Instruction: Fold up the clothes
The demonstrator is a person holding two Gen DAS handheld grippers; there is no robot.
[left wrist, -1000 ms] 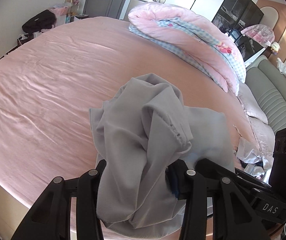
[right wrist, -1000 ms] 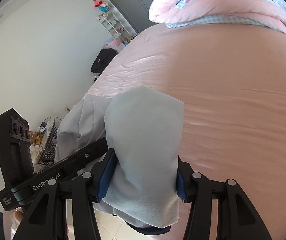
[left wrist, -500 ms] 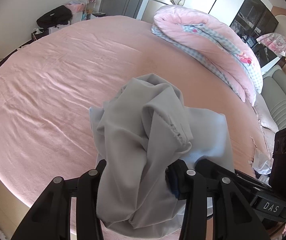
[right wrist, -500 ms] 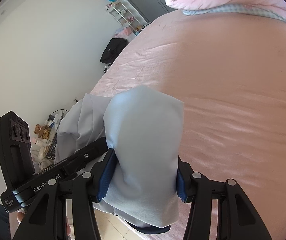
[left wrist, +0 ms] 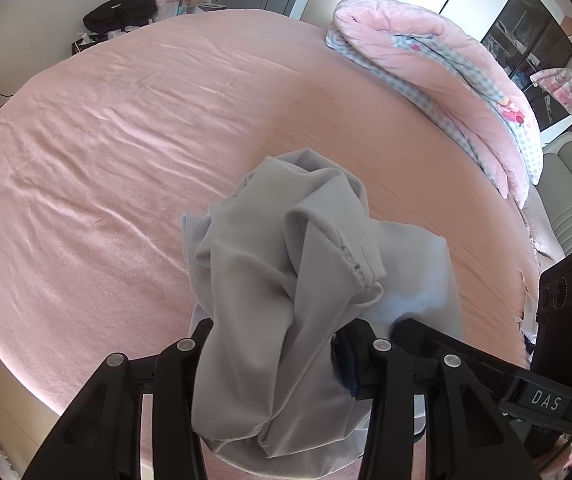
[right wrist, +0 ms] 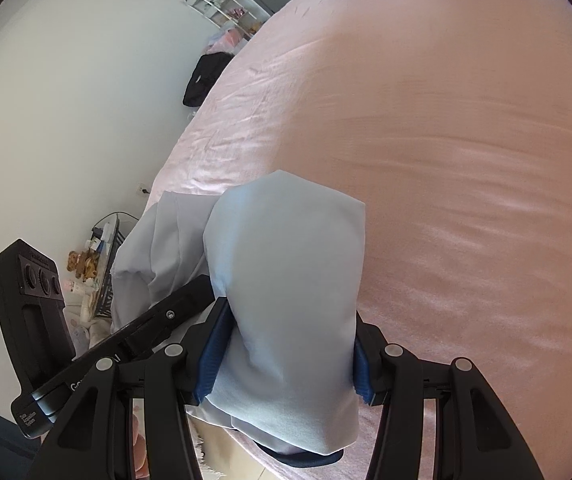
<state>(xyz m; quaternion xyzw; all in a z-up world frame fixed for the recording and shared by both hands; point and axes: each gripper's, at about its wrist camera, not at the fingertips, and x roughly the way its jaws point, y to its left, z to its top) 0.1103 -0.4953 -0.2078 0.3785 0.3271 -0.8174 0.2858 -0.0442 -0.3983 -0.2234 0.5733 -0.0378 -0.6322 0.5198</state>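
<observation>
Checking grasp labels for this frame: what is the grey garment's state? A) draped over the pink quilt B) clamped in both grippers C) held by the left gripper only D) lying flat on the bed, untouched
B: the grey garment is bunched between the fingers of the left gripper, and another part of it sits clamped in the right gripper, above the pink bed.

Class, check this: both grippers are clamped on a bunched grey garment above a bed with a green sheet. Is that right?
Not quite. The sheet is pink, not green, as the left wrist view shows. The left gripper and right gripper do clamp the bunched grey garment.
</observation>
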